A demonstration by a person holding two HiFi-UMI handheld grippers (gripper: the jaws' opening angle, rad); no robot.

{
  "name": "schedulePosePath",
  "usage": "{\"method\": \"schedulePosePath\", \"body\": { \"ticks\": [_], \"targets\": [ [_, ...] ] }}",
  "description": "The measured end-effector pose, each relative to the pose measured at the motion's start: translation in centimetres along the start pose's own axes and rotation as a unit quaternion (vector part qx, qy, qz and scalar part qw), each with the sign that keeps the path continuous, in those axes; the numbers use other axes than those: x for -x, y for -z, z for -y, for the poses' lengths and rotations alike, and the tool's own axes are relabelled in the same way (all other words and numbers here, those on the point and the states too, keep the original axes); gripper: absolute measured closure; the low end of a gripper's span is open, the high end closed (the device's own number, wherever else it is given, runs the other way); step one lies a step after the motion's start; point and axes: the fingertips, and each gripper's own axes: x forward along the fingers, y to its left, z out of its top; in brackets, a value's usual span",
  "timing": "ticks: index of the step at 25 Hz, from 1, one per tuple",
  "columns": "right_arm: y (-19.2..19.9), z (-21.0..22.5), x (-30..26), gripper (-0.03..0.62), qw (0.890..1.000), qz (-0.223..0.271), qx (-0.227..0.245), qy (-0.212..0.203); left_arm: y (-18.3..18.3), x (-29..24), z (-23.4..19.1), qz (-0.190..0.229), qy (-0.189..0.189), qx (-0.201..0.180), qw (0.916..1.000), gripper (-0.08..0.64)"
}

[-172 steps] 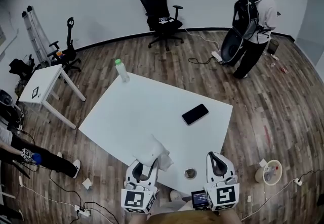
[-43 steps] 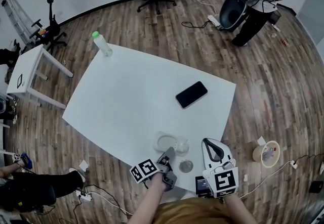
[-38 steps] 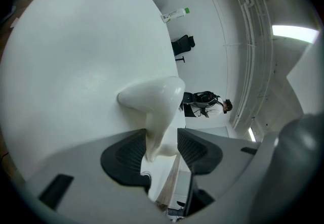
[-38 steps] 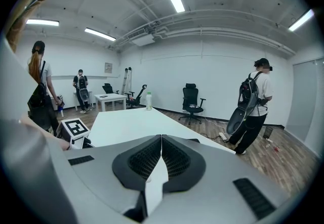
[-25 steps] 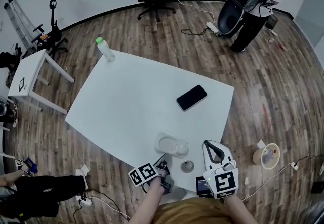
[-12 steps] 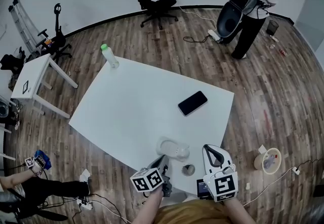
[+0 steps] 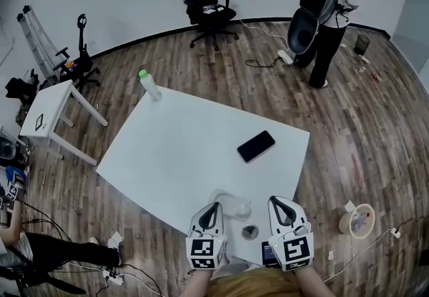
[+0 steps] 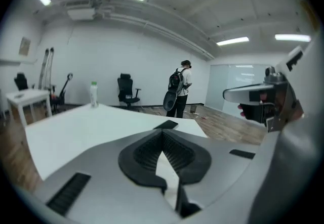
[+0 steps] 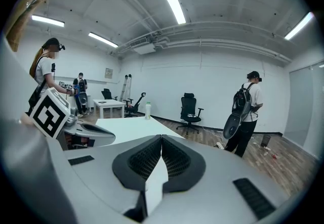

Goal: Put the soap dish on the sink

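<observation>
The soap dish (image 7: 231,204) lay on the white table (image 7: 181,148) near its front edge, just ahead of the two grippers' tips and between them; neither touched it. The left gripper (image 7: 212,208) had its jaws pressed together on nothing, and in its own view the ribbed black pads (image 8: 144,153) met along a thin seam. The right gripper (image 7: 281,202) was the same, with its jaws closed and empty. Both grippers had smooth pale shells, each with a cube of square markers at the back. The dish was a shallow, rounded oblong of clear, glassy material; what lay in it, if anything, could not be made out. A small round metal disc (image 7: 250,230) sat on the table between the gripper bodies, close to the edge. Farther out lay a flat black phone (image 7: 256,146), and a pale bottle (image 7: 150,85) with a green cap stood upright at the far corner. On the wood-plank floor (image 7: 362,141) to the table's right, a round bucket (image 7: 356,223) held a few items too small to tell.
</observation>
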Motion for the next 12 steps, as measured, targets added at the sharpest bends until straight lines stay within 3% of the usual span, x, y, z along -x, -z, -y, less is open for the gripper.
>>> {"method": "schedulePosePath", "body": {
  "ticks": [2, 7, 9, 12],
  "targets": [
    [-0.2, 0.0, 0.1, 0.583, 1.0, 0.009, 0.005, 0.004, -2.3, 0.6, 0.4, 0.035, -0.01, -0.055, 0.9978, 0.554],
    [-0.9, 0.1, 0.2, 0.583, 1.0, 0.027, 0.002, 0.005, -6.5, 1.9, 0.8, 0.108, -0.036, -0.106, 0.9878, 0.554],
    [-1.4, 0.1, 0.5, 0.583, 0.999, 0.041, -0.007, 0.003, -8.0, 2.8, 0.8, 0.147, -0.043, -0.1, 0.9831, 0.554],
    [-2.1, 0.1, 0.8, 0.583, 0.998, 0.057, -0.005, 0.004, -9.4, 3.8, 0.5, 0.165, -0.039, -0.074, 0.9828, 0.554]
  ]
}}
